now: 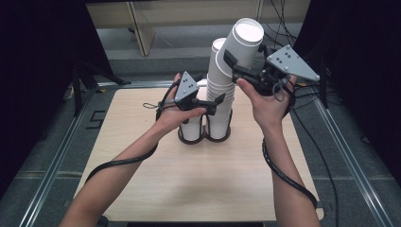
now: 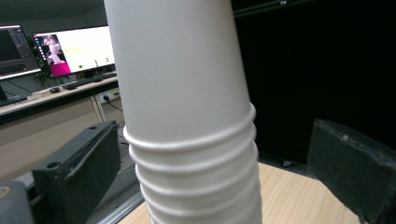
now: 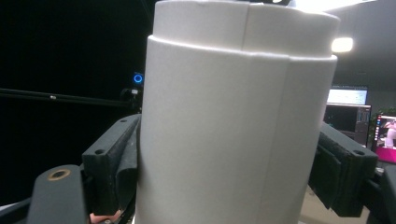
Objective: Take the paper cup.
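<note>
A tall stack of upside-down white paper cups stands in the right ring of a dark two-ring holder on the wooden table. A short stack fills the left ring. My left gripper is open around the tall stack about halfway up, with a gap on each side between jaws and cups. My right gripper is shut on a white cup, which tilts up and to the right beside the stack's top. In the right gripper view both pads press on that cup.
Metal rails run along both sides of the table, with black curtains beyond them. Cables trail from both grippers along the forearms. A light cabinet stands behind the table. Bare wood lies in front of the holder.
</note>
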Action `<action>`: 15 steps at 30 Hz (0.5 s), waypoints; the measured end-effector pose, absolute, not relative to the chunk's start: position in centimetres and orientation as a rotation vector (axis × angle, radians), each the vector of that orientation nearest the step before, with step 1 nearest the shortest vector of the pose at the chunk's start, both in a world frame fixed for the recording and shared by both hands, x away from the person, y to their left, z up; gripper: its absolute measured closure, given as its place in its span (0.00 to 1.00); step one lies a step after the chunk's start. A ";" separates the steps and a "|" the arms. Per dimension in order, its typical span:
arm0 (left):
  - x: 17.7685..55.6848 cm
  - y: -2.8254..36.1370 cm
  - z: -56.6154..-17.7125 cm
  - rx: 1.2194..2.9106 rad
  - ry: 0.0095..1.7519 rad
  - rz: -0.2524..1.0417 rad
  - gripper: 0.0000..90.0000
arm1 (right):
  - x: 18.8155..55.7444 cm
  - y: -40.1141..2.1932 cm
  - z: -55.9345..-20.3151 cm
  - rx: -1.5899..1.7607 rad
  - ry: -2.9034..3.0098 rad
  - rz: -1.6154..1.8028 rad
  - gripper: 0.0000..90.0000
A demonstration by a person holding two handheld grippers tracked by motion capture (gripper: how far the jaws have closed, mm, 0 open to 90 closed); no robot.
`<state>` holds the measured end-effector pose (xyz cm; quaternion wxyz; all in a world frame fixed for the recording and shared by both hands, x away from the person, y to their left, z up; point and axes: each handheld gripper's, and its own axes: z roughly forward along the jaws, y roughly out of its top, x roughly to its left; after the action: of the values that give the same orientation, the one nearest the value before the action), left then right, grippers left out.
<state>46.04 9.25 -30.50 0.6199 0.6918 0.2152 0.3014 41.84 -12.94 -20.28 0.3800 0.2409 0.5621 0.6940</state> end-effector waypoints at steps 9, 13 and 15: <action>44.1 9.9 -30.4 1.581 0.452 0.691 0.02 | 40.9 -13.5 -20.1 0.602 1.422 1.748 0.23; 43.3 10.1 -30.5 1.579 0.441 0.693 0.02 | 40.5 -13.7 -20.6 0.597 1.427 1.745 0.23; 42.9 10.3 -30.6 1.581 0.435 0.694 0.02 | 40.2 -13.7 -20.9 0.604 1.429 1.749 0.22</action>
<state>42.94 10.33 -30.59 0.6291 0.6902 0.1899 0.3029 40.19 -13.74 -20.92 0.3909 0.2378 0.5626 0.6885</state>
